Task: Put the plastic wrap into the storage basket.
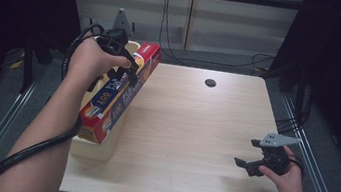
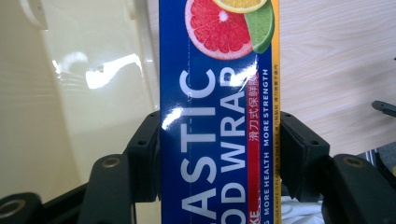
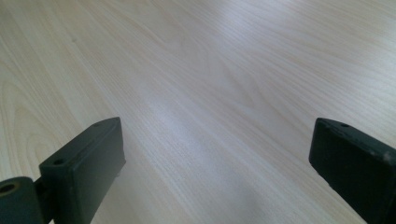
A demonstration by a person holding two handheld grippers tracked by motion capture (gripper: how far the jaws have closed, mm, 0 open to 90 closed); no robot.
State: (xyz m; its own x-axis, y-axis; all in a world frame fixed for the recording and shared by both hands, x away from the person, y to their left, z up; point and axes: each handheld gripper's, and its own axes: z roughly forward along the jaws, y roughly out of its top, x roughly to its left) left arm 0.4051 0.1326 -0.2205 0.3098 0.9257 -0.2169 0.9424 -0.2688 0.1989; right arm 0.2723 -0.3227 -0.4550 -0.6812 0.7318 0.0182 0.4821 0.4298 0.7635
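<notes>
A long blue, red and yellow plastic food wrap box [image 1: 117, 96] hangs tilted over a cream bin [image 1: 96, 150] at the table's left edge. My left gripper [image 1: 129, 70] is shut on the box near its far end, one jaw on each long side. In the left gripper view the box [image 2: 215, 121] runs up between the black pads [image 2: 144, 154], which press on both its sides. My right gripper [image 1: 247, 155] rests low over the table at the front right, held by a hand. Its jaws stand wide apart over bare wood [image 3: 205, 93] with nothing between them.
The light wooden table [image 1: 189, 129] has a round dark hole [image 1: 210, 83] near its far edge. The cream bin's inner wall [image 2: 70, 93] lies to the left of the box. Cables trail behind the table, and metal rails run along both sides.
</notes>
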